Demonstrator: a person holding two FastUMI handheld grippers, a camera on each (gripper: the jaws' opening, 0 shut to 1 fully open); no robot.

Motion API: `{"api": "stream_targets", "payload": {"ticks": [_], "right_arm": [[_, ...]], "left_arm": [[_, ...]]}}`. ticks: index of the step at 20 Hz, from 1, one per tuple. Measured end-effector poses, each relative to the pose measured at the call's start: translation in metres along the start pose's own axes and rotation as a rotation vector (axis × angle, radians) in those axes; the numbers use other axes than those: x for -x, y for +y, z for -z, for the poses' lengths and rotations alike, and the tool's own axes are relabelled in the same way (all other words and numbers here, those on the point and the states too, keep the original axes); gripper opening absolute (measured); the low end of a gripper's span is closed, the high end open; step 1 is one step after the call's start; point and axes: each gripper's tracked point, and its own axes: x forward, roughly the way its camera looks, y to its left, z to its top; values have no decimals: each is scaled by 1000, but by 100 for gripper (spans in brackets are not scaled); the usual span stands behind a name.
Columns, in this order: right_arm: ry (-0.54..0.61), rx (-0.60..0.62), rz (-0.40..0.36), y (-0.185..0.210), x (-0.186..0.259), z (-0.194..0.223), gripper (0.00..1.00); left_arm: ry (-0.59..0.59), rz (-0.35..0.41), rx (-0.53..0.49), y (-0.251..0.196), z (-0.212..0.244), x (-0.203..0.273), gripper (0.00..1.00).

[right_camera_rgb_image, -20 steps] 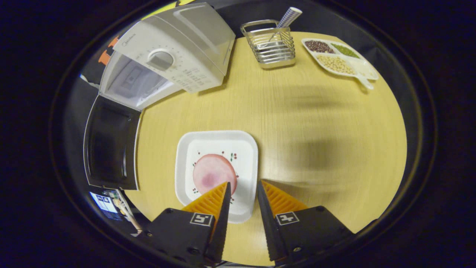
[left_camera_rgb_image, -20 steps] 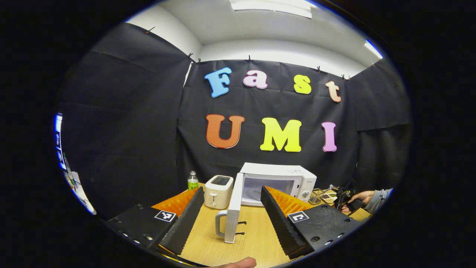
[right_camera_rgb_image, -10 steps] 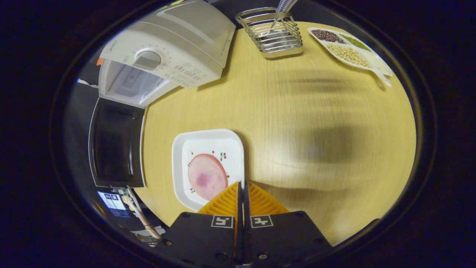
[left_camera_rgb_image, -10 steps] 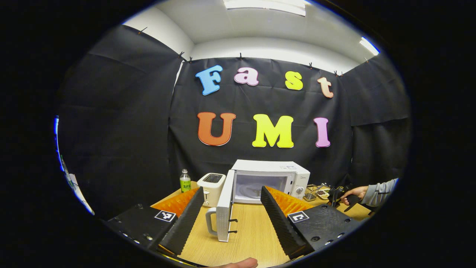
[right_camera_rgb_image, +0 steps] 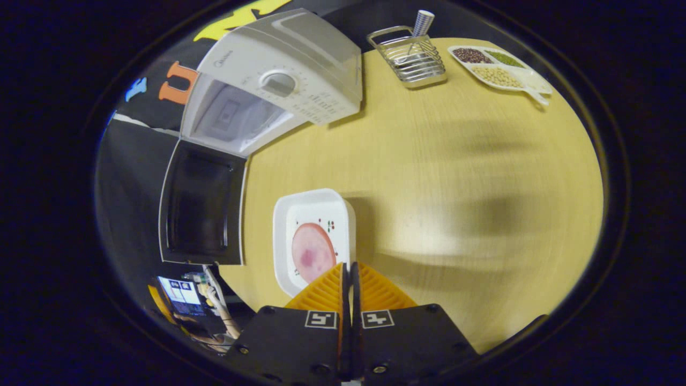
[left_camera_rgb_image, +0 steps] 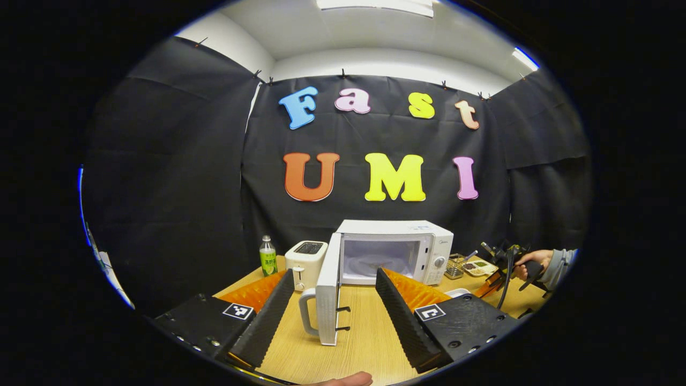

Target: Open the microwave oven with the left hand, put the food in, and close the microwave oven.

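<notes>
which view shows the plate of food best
The right gripper view: the plate fills the lower middle, seen from above with the round pink slice on it and the right tool shut on its near rim. In the left gripper view, a sliver of plate peeks past the left tool's finger.
</notes>
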Motion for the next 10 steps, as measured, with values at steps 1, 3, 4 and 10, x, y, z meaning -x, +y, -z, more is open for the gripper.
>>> {"api": "stream_targets", "payload": {"ticks": [1,3,4,10], "right_arm": [[-3,8,-14,10,1,4,4],[-19,33,-9,25,-4,11,4],[-19,33,-9,32,-9,16,4],[34,41,-7,81,-56,35,4]], "left_arm": [[7,-2,5,2,4,1,93],[6,9,24,5,9,2,93],[8,20,33,4,13,2,93],[17,37,31,13,29,9,93]]}}
